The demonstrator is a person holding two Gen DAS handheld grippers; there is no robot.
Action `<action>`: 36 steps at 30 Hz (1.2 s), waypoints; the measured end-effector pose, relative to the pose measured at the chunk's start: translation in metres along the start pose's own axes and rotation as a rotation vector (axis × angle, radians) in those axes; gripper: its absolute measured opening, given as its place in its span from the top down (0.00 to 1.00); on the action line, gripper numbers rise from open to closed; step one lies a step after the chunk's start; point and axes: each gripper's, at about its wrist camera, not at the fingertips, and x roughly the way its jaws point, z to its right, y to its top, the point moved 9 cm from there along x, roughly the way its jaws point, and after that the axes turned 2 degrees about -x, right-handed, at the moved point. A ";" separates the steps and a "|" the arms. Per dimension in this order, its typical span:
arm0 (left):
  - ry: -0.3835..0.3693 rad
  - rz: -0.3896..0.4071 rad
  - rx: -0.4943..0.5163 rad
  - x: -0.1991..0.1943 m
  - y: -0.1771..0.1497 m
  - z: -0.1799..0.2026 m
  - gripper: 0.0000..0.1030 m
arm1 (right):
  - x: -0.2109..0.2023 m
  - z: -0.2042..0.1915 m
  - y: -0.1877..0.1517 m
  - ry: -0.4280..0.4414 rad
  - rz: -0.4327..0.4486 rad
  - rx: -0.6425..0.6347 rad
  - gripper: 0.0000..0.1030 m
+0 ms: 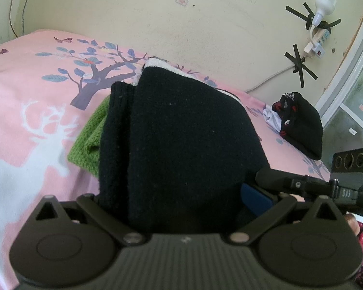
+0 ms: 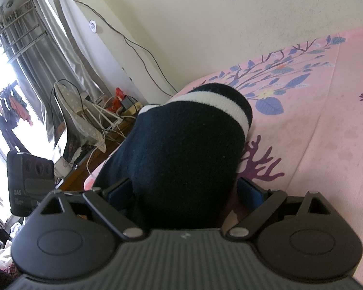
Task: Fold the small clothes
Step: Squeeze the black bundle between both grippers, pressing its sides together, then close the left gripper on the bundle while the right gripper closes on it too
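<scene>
Left gripper point(image 1: 179, 193) had a black knit garment point(image 1: 181, 133) bunched btwn its fingers, cloth filling the gap and draping fwd over the pink bedsheet point(image 1: 24, 91). Only the blue pad point(image 1: 255, 199) on one finger showed; the other was buried under fabric. Jaws were held partway apart by the cloth, pinching it. A white stripe ran along the garment's far edge. A green cloth point(image 1: 89, 140) lay on the sheet just beside and partly under the black one. Further back, near the wall, sat a dark patterned clothes pile point(image 1: 300, 123), well apart from the held piece. A power strip point(image 1: 320, 39) and a bulb point(image 1: 323, 4) were taped to the wall.

Right gripper point(image 2: 184, 193) also clamped black knit, the striped sock-like piece point(image 2: 188, 145), w/ blue pads point(image 2: 250, 192) visible either side of the fabric. Its white-banded end point(image 2: 215, 104) rested fwd on the bedsheet point(image 2: 326, 133), near the printed tree. Other gripper's cam unit point(image 2: 29, 181) showed at left.
</scene>
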 end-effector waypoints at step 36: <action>-0.026 -0.027 -0.054 0.003 0.016 -0.014 0.01 | 0.023 -0.001 0.014 0.043 -0.070 0.019 0.22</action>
